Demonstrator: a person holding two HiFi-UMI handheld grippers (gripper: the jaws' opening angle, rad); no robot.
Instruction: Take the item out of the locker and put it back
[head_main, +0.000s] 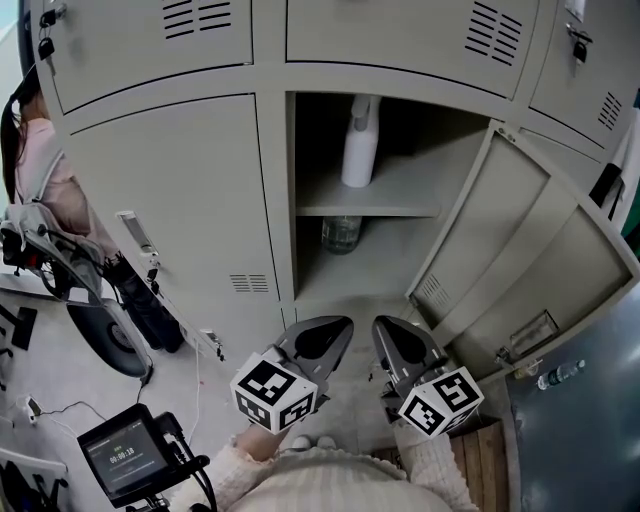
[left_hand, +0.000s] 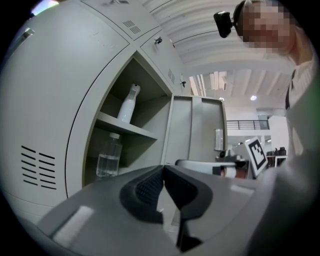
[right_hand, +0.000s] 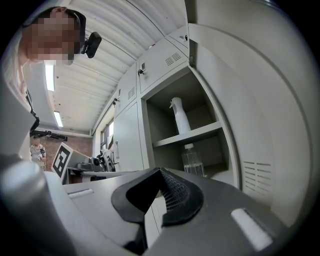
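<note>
Both the left gripper (head_main: 338, 330) and the right gripper (head_main: 384, 332) are clenched and empty before the open locker (head_main: 276, 200).
Their jaws are pressed together on nothing, side by side below the opening. Inside, the white spray bottle (head_main: 360, 145) stands upright on the shelf (head_main: 405, 195), and the clear bottle (head_main: 341, 233) stands in the compartment beneath it.

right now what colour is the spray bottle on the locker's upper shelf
The spray bottle is white; the head view shows it best.
</note>
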